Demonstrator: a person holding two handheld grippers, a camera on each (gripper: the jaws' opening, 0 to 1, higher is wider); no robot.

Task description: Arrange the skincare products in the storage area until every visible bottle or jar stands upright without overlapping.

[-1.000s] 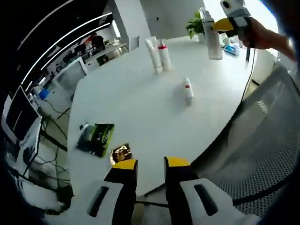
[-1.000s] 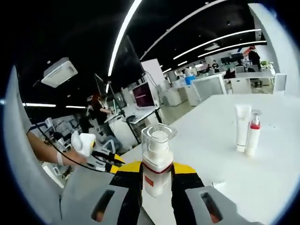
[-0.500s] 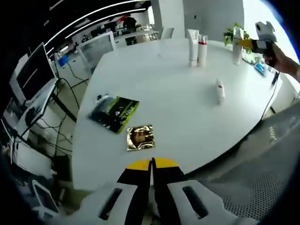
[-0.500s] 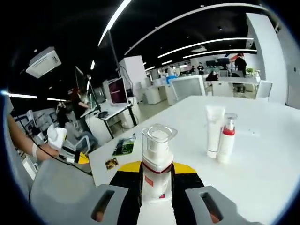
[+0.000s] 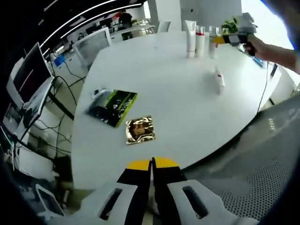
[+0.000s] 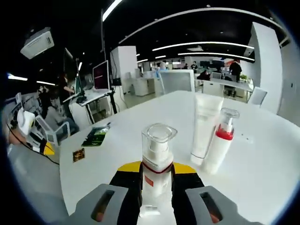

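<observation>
The white bench (image 5: 154, 93) carries everything, and we judge its far end to be the storage area, since that is where the upright things are gathered. Nearer us in the left gripper view lie a green packet (image 5: 112, 107) and a gold sachet (image 5: 139, 130), flat and just beside each other; neither is a bottle or jar, so we take them as outside the job.

At the far end a white tube (image 6: 205, 125) stands on its cap with a red-collared pump (image 6: 219, 146) upright just beside it, close but not overlapping as far as we can tell. One small bottle (image 5: 218, 78) lies on its side between that pair and the near edge, well apart from them; it has not yet been stood up, so by our reckoning the task is unfinished.

Our right tool (image 6: 157, 174) holds a clear-capped bottle (image 6: 156, 161) upright between its jaws, closed snugly on the body, just short of the standing pair. We think it is kept vertical so it can be set down next to them without tipping. Whether its base touches the bench we cannot tell.

Our left tool (image 5: 151, 165) sits back at the near edge of the bench, jaws pressed together with nothing in them, touching nothing.
</observation>
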